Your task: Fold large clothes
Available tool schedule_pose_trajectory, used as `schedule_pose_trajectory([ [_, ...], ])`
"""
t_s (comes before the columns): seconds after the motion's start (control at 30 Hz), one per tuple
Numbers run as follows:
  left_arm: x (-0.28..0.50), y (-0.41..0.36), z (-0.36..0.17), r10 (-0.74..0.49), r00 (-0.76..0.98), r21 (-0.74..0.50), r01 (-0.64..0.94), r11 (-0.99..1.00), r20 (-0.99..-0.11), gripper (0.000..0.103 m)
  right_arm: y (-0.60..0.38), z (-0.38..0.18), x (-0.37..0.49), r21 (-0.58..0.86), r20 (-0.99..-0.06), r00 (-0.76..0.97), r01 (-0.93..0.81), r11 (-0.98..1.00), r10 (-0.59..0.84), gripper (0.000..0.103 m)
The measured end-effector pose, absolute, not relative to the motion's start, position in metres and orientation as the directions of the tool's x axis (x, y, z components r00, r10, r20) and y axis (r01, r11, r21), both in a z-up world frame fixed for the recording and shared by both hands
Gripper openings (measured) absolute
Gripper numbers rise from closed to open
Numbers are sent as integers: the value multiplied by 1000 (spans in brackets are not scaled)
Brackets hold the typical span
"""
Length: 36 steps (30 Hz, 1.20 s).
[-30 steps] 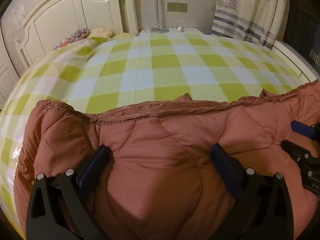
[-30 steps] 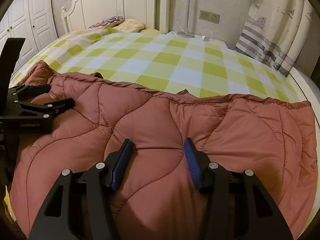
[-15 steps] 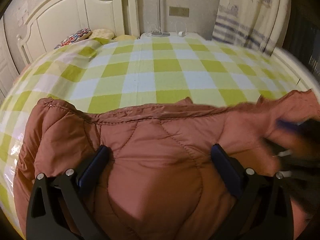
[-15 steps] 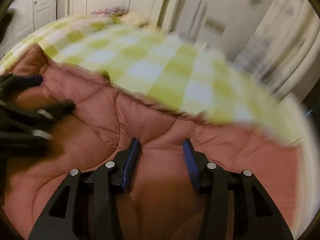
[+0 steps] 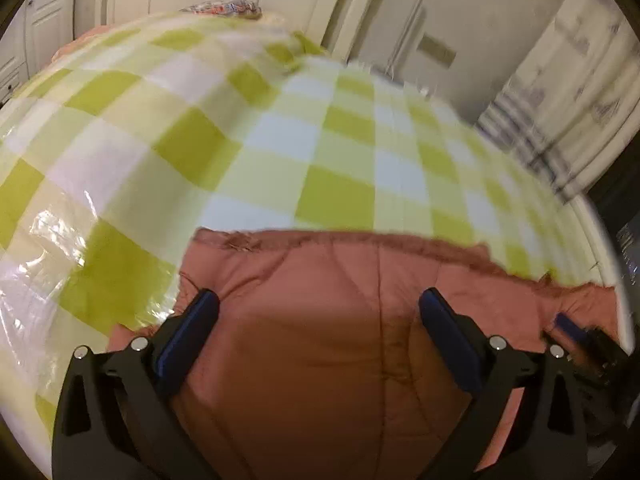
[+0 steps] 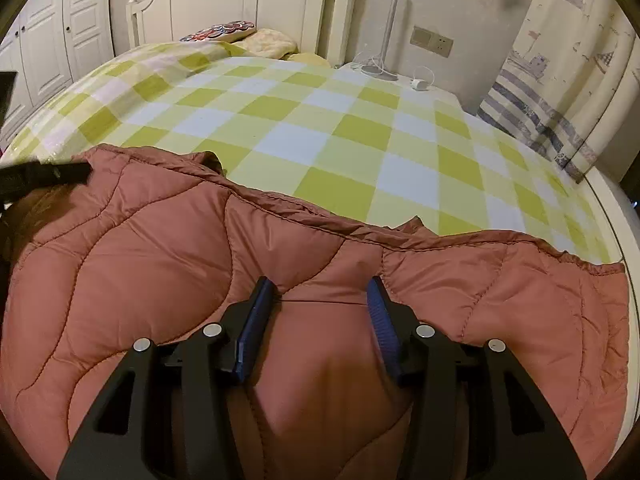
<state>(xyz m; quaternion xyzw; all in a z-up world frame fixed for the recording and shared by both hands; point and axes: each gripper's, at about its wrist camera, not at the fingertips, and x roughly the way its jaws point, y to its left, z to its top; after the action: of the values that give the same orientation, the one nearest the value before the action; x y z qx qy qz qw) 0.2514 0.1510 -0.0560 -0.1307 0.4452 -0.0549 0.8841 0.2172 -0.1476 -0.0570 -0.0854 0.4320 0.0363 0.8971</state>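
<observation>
A rust-pink quilted puffer jacket [image 6: 160, 248] lies spread on the near part of the bed, also in the left wrist view [image 5: 320, 320]. My right gripper [image 6: 318, 300] is shut on a bulge of the jacket's padded fabric, which fills the gap between its blue pads. My left gripper [image 5: 318, 312] stands wide open with the jacket's fabric between its fingers, near the jacket's left edge. The left gripper shows at the left edge of the right wrist view [image 6: 44, 174]. The right gripper shows blurred at the lower right of the left wrist view [image 5: 588, 340].
The bed has a green-and-white checked cover [image 6: 320, 120] and a white headboard [image 6: 248, 4]. Pillows [image 6: 240, 34] lie at its head. A lamp base with cables [image 6: 380, 68] stands on a far surface. A striped curtain [image 6: 560, 80] hangs at right. White wardrobe doors [image 6: 48, 40] stand at left.
The left gripper has swung left, toward the jacket's left edge, and its view is blurred by motion. The right gripper has narrowed on the fabric bulge and shifted left along the jacket.
</observation>
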Motion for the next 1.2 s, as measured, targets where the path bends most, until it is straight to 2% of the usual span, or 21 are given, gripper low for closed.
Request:
schedule_pose_trajectory([
  [0.07,249,134,-54,-141,604,-179,-2,984,-785,101,-148,-56,217,-119,-784,621,-134,984,-10,52],
  [0.13,248,124,-54,-104,605,-130,1,991,-789,101,-151,-52,216,-109,-787,617,-120,987,-12,54],
  [0.27,246,126,-54,-111,604,-146,-8,989,-789,101,-176,-20,197,-59,-734,679,-45,997,-13,66],
  [0.33,248,132,-54,-115,603,-149,-7,989,-789,101,-201,-8,190,-72,-714,697,25,997,-68,70],
  [0.47,248,132,-55,-113,602,-147,-7,989,-790,101,-257,-33,193,-116,-763,620,151,982,-186,76],
  [0.53,250,131,-57,-109,600,-139,-4,990,-793,101,-279,-55,195,34,-796,601,161,986,-71,77],
  [0.57,251,131,-57,-107,600,-136,-4,991,-793,101,-283,-52,193,62,-792,608,161,985,-49,77],
  [0.77,251,133,-57,-110,600,-142,-5,990,-793,101,-301,-26,168,35,-760,635,253,967,-139,78],
  [0.87,251,132,-57,-117,600,-144,3,990,-791,101,-315,-51,161,72,-787,607,262,962,-107,82],
  [1.0,251,132,-57,-120,603,-147,5,989,-789,101,-330,-53,151,170,-773,633,269,948,-41,82],
  [1.1,252,133,-57,-121,603,-148,5,989,-789,101,-319,-31,133,100,-727,669,326,940,-155,81],
  [1.2,251,133,-58,-119,601,-146,4,989,-790,101,-276,6,103,69,-614,781,197,978,-114,81],
])
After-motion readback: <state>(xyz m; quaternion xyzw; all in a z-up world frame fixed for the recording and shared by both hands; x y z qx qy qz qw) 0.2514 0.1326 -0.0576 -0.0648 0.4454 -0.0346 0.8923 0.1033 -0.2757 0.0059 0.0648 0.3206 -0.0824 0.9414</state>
